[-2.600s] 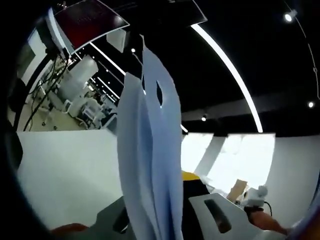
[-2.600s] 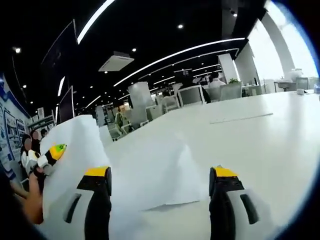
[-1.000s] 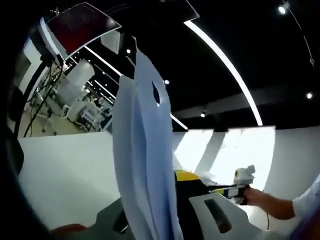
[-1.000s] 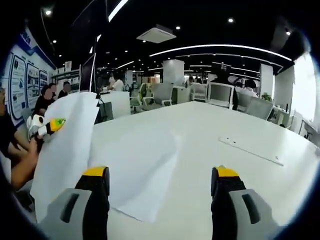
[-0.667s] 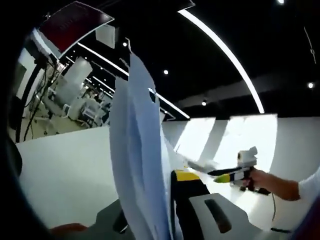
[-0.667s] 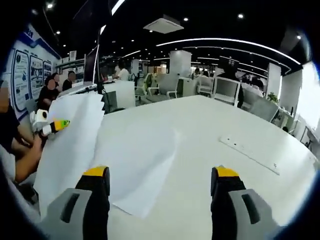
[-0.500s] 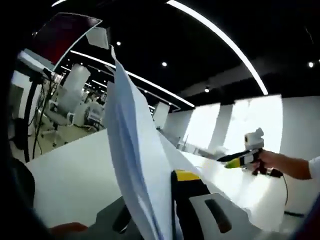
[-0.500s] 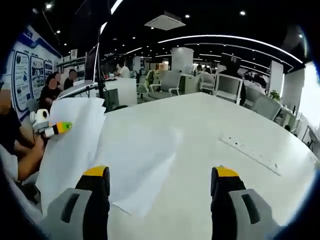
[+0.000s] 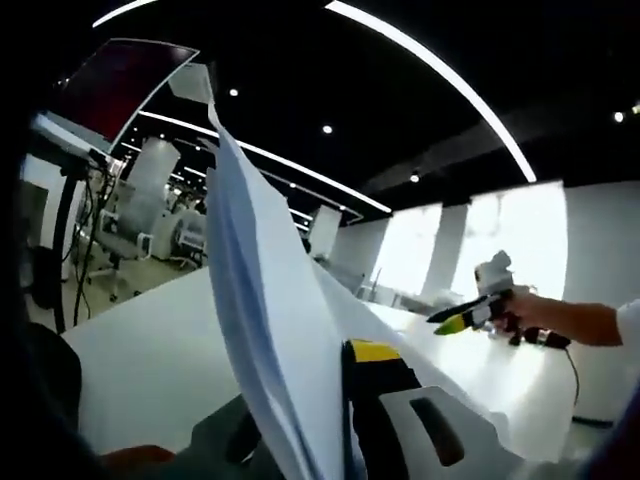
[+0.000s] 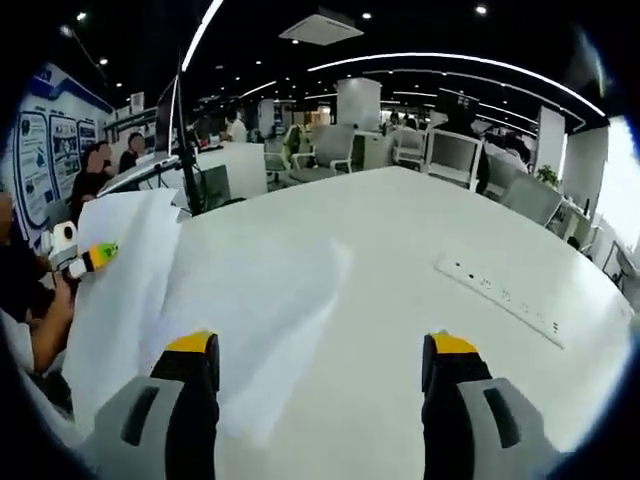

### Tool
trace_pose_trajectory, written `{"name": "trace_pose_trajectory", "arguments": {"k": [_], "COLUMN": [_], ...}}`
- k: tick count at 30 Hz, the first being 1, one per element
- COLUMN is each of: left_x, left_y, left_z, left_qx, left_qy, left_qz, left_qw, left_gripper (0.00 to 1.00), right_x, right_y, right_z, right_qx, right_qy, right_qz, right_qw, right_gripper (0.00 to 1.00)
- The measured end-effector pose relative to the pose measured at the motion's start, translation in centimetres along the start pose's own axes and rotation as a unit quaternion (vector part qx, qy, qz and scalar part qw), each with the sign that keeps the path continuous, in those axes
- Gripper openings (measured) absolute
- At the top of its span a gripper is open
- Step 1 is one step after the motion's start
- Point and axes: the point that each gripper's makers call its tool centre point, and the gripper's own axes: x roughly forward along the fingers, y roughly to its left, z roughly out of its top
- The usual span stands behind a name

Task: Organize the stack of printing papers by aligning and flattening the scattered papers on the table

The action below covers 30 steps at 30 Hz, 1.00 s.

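Left gripper view: jaws pinch lifted papers (image 9: 265, 330); right gripper's (image 10: 318, 372) jaws spread.

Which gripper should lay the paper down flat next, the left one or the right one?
Probably the left. The left gripper already grips the paper, raised above the table. The right gripper is open, its fingers holding nothing.

In the right gripper view, the papers (image 10: 240, 310) lie on the table (image 10: 400, 260) at left, one edge lifted toward the left gripper (image 10: 85, 262). A power strip (image 10: 497, 300), apparently, lies well apart at right.
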Motion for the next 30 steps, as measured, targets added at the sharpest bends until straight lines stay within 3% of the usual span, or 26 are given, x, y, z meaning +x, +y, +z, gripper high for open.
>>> {"name": "trace_pose_trajectory", "arguments": {"k": [13,18,30], "left_x": [-0.3,-0.5,-0.4], "left_y": [-0.4,-0.6,-1.2], "left_z": [0.1,0.1,0.1], "left_qx": [0.004,0.006,0.012], "left_qy": [-0.001,-0.002,-0.001], "left_qz": [0.000,0.000,-0.003], "left_qw": [1.0000,1.0000,0.9999], "left_gripper": [0.07,0.08,0.08], "right_x": [2.5,4.1,6.5], "right_y": [-0.1,0.3,0.8], "right_z": [1.5,1.2,1.0], "right_qx": [-0.038,-0.014,-0.020], "right_qy": [0.019,0.026,0.048], "right_qz": [-0.018,-0.006,-0.002], "right_qw": [0.9989,0.9996,0.9986], "right_gripper": [0.78,0.78,0.79]}}
